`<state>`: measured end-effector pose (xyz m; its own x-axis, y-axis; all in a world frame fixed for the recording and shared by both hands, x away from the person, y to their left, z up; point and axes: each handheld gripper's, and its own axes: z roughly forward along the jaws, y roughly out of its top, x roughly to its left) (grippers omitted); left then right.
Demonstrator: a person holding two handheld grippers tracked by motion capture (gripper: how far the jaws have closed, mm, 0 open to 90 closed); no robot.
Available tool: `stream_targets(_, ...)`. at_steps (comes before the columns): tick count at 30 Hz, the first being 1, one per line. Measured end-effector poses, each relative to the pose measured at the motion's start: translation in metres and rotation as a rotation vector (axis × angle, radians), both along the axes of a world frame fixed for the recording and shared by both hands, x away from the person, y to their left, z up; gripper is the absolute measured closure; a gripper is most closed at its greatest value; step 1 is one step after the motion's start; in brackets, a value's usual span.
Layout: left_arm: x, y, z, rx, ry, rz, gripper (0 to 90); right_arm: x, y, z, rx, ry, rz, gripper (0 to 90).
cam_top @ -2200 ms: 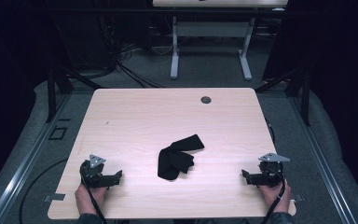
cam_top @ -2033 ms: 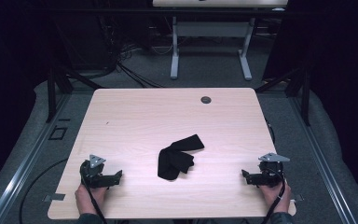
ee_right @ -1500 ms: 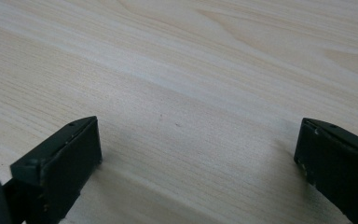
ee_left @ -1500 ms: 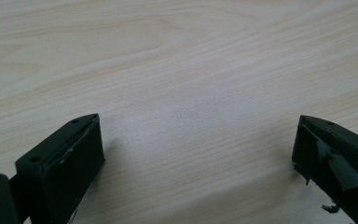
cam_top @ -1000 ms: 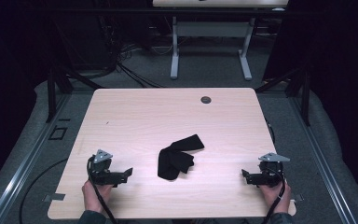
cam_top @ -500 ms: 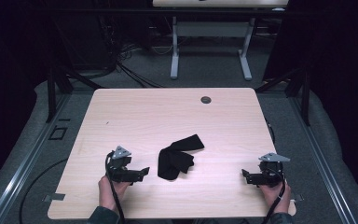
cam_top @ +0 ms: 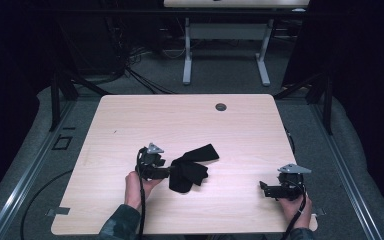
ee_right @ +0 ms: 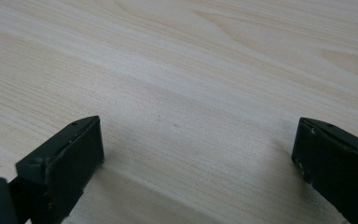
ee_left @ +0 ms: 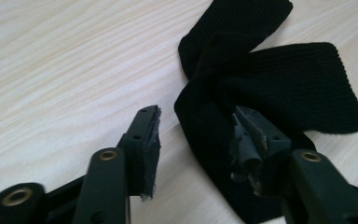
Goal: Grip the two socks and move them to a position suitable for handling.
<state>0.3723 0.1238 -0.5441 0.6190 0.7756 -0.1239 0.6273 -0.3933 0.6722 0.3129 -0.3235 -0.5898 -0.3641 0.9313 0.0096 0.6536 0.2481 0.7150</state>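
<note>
A crumpled black sock (cam_top: 192,167) lies on the pale wooden table (cam_top: 180,120), a little in front of the middle. My left gripper (cam_top: 167,172) is at its left end. In the left gripper view the sock (ee_left: 279,79) spreads ahead and to the right. The left gripper (ee_left: 196,126) has just been closing its jaws; the sock's near edge lies between them. One jaw rests over the fabric, the other stands over bare wood with a gap to the cloth. My right gripper (cam_top: 264,187) sits open at the front right, and in the right gripper view (ee_right: 196,140) its jaws stand wide over bare wood.
A round dark cable hole (cam_top: 221,107) sits near the table's far edge. Beyond the table stands a white desk frame (cam_top: 225,50) on the grey floor, with cables on the floor to the left.
My left hand slid right from the front left corner up to the sock, and its jaws narrowed around the sock's edge. The right gripper and the sock kept their places.
</note>
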Motion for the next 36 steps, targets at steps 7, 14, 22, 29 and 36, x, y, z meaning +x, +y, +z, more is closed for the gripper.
stream_targets(7,0.012,-0.008,-0.003,0.033,0.019,-0.010,65.5,0.000,0.000,0.000,0.000,0.000,0.000,1.6)
stream_targets(14,0.015,-0.013,-0.005,0.057,0.018,-0.026,86.4,0.000,0.000,0.000,0.001,-0.001,-0.001,1.8)
stream_targets(22,0.008,-0.015,0.003,0.071,-0.018,-0.037,87.6,0.000,0.000,0.000,0.001,-0.001,-0.002,1.9)
stream_targets(29,0.002,-0.017,0.027,0.070,-0.061,-0.050,87.5,0.000,0.000,0.000,0.000,0.000,0.000,1.9)
stream_targets(36,-0.010,-0.023,0.061,0.071,-0.129,-0.081,87.3,0.000,0.000,0.000,0.000,-0.001,-0.001,2.1)
